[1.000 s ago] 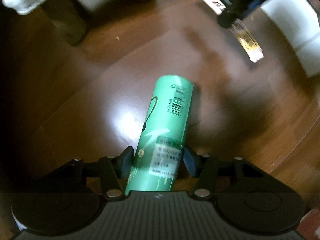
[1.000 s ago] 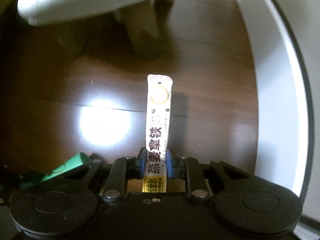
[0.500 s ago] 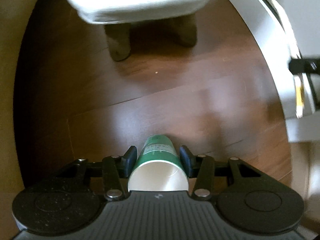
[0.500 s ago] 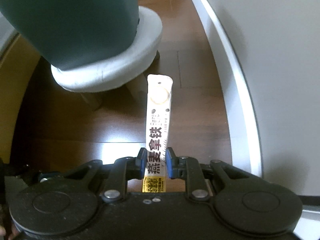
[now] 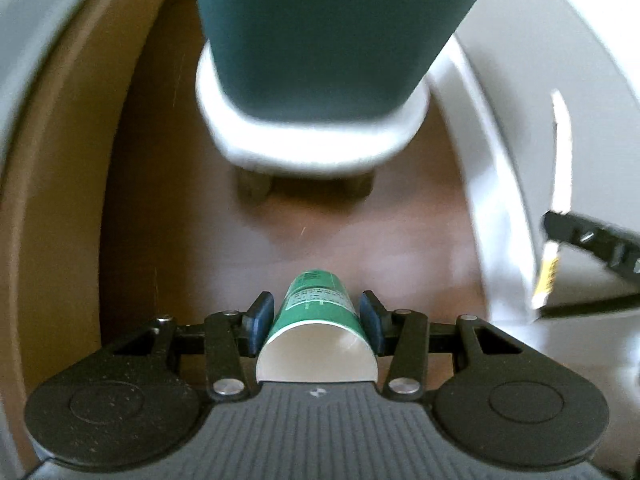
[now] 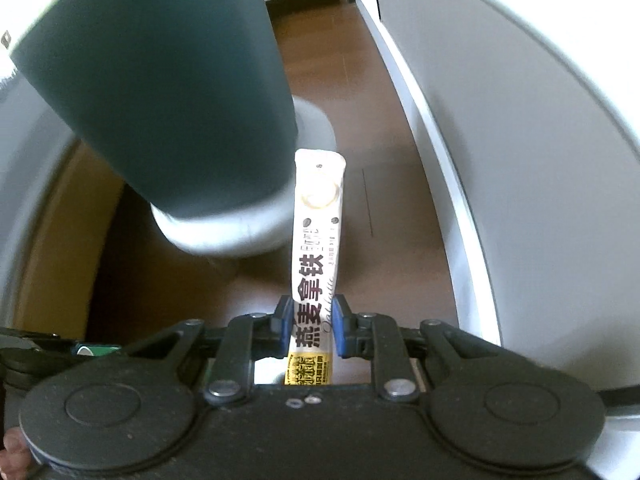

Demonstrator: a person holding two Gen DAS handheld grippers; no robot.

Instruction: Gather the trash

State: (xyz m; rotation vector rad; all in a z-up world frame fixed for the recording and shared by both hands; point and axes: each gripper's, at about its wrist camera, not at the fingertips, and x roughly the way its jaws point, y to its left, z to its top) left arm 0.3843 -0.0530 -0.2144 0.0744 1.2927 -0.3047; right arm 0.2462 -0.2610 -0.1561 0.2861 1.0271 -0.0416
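With both pieces of trash carried above the wooden floor [image 5: 168,240], the left hand-held gripper [image 5: 316,322] clamps the green paper cup [image 5: 316,304] by its sides and the right hand-held gripper [image 6: 310,330] pinches the sachet [image 6: 318,220] low, probably for dropping into the dark bin [image 6: 160,80] just beyond.

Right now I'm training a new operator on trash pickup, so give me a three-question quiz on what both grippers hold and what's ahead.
1. True or false: the left gripper is shut on a green cup.
2. What does the right gripper hold? A) a spoon B) a sachet C) nothing
3. Fill in: the dark bin stands on a ____ base.

Key: 1 true; 2 B; 3 white.
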